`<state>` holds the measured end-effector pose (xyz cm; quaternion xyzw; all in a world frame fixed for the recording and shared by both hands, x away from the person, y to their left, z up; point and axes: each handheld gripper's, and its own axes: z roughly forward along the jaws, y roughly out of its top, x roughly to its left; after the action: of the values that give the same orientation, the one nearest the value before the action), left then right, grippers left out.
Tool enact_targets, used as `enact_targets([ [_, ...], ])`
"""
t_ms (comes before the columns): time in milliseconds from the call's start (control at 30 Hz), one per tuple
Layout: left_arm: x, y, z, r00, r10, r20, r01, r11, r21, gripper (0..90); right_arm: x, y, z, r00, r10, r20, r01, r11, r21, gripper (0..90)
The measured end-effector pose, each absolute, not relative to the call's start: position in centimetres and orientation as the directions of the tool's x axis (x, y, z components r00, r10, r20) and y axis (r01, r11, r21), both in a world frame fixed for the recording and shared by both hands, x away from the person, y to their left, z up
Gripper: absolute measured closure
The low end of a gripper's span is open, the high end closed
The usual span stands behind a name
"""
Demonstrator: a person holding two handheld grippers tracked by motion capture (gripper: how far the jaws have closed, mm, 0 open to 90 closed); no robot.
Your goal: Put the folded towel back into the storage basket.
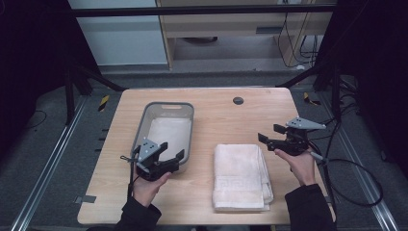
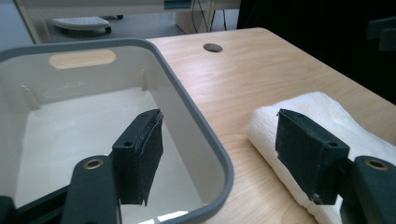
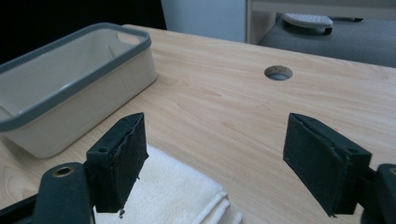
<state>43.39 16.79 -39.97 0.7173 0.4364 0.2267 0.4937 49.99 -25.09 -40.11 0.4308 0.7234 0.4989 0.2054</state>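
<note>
One white towel (image 1: 240,177) – folded into a thick rectangle, lies flat on the desk (image 1: 216,115), just right of the grey-rimmed bin (image 1: 168,107). Left claw (image 1: 169,153) hovers at the bin's near right corner, jaws wide, nothing held. Right claw (image 1: 270,134) sits right of the towel – jaws spread, empty, palm under it.

The high view is dim and slightly soft, with a cool cast; its left and right edges sink into near black, while the bench (image 1: 211,144) is evenly lit from above, with faint shadows. Both gripper views are brighter and sharper. In the left gripper view, a small glare patch sits on the floor of the tub (image 2: 196,116). Backgrounds blur slightly.
</note>
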Motion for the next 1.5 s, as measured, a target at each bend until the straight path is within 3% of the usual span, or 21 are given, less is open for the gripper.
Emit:
enact_targets([
  [867, 42.1, 11.8, -43.0, 0.614, 0.786, -0.073, 0.425, -0.251, 0.869, 31.9, 50.0, -24.6, -41.6, -0.548, 0.827, 0.127, 0.457, 0.17, 0.873, 21.4],
  [1500, 41.5, 10.5, -43.9, 0.657, 0.75, -0.078, 0.433, -0.291, 0.853, 34.9, 50.5, -23.7, -43.8, -0.553, 0.827, 0.106, 0.503, 0.229, 0.833, 21.6],
])
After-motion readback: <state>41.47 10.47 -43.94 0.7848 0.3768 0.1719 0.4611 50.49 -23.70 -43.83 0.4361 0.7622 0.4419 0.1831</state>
